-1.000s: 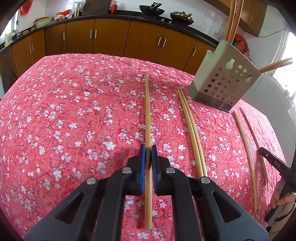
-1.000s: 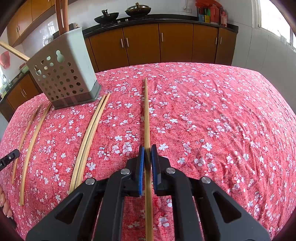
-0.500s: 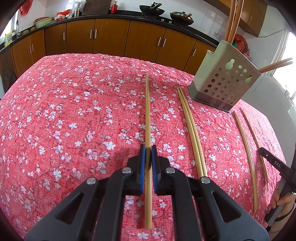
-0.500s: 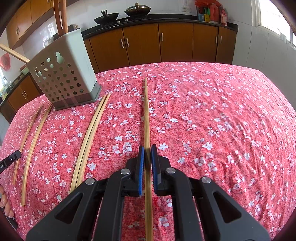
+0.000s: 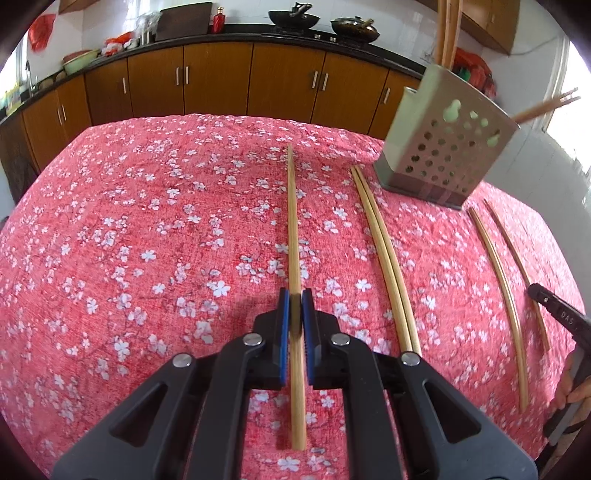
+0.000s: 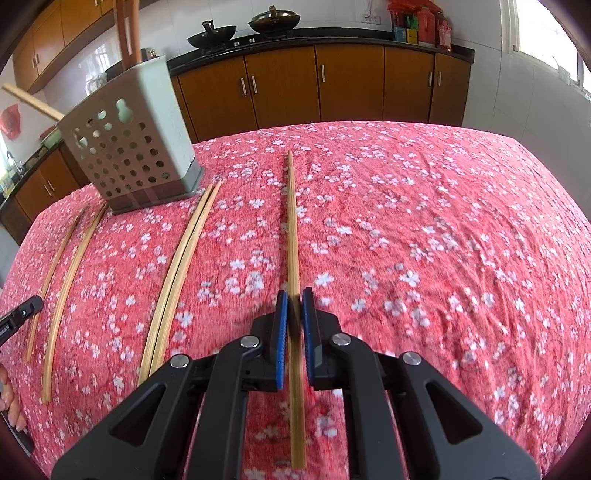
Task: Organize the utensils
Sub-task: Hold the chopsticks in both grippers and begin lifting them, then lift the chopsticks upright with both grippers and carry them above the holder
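Observation:
My left gripper (image 5: 295,301) is shut on a bamboo chopstick (image 5: 292,229) that runs forward over the red floral tablecloth (image 5: 147,229). My right gripper (image 6: 295,301) is shut on another bamboo chopstick (image 6: 293,221), also pointing forward. A grey perforated utensil holder (image 5: 443,147) with chopsticks standing in it sits at the far right in the left wrist view, and it shows at the far left in the right wrist view (image 6: 129,147). A pair of chopsticks (image 5: 384,254) lies on the cloth between the held stick and the holder. Two more single chopsticks (image 5: 498,280) lie beyond it.
Wooden kitchen cabinets (image 5: 221,85) with a black counter and woks (image 5: 293,16) stand behind the table. The other gripper's tip (image 5: 557,314) and a hand show at the right edge of the left wrist view. The cloth right of the right-hand stick (image 6: 443,240) is bare.
Both grippers with their chopsticks have risen and tilted a little; the holder sits higher and more tilted in both views. The grips are unchanged.

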